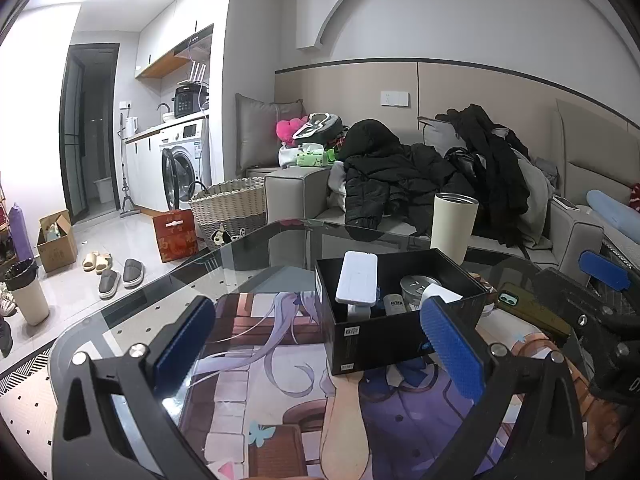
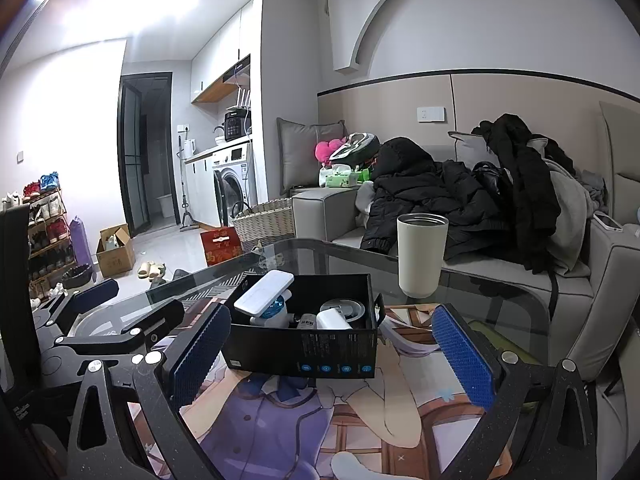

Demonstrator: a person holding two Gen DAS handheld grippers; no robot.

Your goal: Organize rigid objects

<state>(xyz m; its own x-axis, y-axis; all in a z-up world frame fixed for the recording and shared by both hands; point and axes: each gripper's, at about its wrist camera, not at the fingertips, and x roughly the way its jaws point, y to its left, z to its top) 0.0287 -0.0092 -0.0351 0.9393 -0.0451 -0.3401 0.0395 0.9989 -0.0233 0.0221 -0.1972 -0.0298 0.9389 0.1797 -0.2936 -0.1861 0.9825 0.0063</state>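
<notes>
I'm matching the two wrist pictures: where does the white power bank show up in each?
Left wrist: the white power bank leans on the black box's left wall, centre frame.
Right wrist: power bank at the box's left end, left of centre.
Shared landmark: cream tumbler behind the box.

The black box (image 1: 376,340) is hiding most of its contents: the white slab (image 1: 357,278) leaning on its rim is covering whatever lies beneath, and the small label on the jar (image 1: 395,303) inside is staying too tiny to read. In the left wrist view the right gripper (image 1: 600,304) is being cut off by the picture's edge and is masking part of the green phone (image 1: 516,300) near the desk's right edge. The print on the box's front wall (image 2: 304,352) is too small to make out.
</notes>
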